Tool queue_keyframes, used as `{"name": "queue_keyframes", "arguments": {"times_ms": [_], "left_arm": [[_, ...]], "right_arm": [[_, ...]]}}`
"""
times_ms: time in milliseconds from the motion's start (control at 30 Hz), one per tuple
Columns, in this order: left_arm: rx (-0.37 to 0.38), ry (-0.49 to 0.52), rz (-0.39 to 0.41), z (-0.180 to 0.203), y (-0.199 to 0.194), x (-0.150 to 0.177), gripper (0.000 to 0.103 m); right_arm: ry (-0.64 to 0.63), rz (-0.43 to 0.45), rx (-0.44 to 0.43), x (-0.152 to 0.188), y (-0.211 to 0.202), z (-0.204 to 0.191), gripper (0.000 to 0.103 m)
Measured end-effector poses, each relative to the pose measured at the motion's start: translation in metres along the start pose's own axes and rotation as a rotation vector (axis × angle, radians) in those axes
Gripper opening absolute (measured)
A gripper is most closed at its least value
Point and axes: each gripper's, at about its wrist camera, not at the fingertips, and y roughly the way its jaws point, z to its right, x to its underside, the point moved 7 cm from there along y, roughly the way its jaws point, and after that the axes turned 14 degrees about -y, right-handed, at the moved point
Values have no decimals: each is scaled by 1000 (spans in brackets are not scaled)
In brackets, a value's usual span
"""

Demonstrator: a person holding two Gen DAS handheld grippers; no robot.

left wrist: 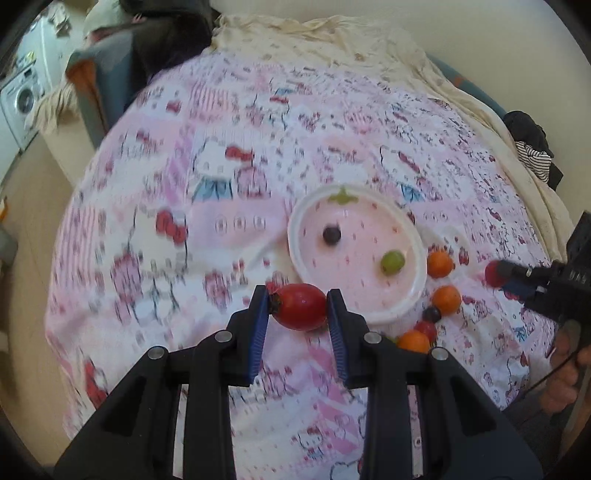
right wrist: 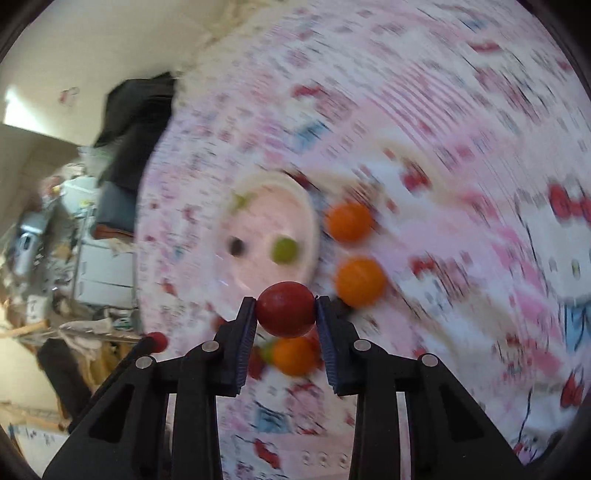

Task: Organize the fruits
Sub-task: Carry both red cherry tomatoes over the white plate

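My left gripper (left wrist: 297,295) is shut on an oblong red cherry tomato (left wrist: 299,312), held above the cloth just left of the pink plate (left wrist: 295,236). On the plate lie a dark grape (left wrist: 331,235) and a green grape (left wrist: 392,262). My right gripper (right wrist: 285,301) is shut on a round red fruit (right wrist: 286,309), held over the plate's near rim (right wrist: 314,229). In the left wrist view it comes in from the right (left wrist: 496,273). Three small oranges (left wrist: 439,264) (left wrist: 447,300) (left wrist: 413,341) lie beside the plate's right edge, with a dark grape (left wrist: 431,314) and a red fruit (left wrist: 426,328) among them.
A pink cartoon-print cloth (left wrist: 229,221) covers the round table, with a cream cloth (left wrist: 332,33) at its far edge. A chair with dark clothing (left wrist: 147,48) stands beyond the table on the left, a washing machine (left wrist: 22,99) further left. Dark and striped clothes (left wrist: 532,147) lie at the right edge.
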Motion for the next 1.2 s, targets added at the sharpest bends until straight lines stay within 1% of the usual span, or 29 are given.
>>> {"name": "queue_keyframes", "arguments": {"times_ms": [100,167,233,367,533,633,767,867,1000,1200], "left_arm": [[-6,15,44,7,0,-28,28],[-12,28,57,13,6,-40,28],[-13,45,45,21,17,-49,28],[-13,84,51,37,34,-63,28],[-21,129,21,49,67,-52,28],[10,156,-23,52,87,-34,28],[-12,180,-71,49,106,-17,28],[-14,170,-98,45,116,-13,28],[-32,200,-99,46,123,-10,28],[-25,191,-122,46,127,-10,28]], "right_arm": [[-56,29,-13,-31,4,-13,34],[-83,31,-1,-45,14,-17,34],[-94,5,-5,-54,27,-18,34],[-142,-42,29,-65,55,-18,34],[-159,-98,59,-68,86,-11,34],[-158,-124,60,-63,104,-5,34],[-136,-166,76,-49,120,4,34],[-131,-170,109,-45,125,9,34],[-151,-173,123,-47,129,6,34],[-132,-159,121,-50,127,5,36]]}}
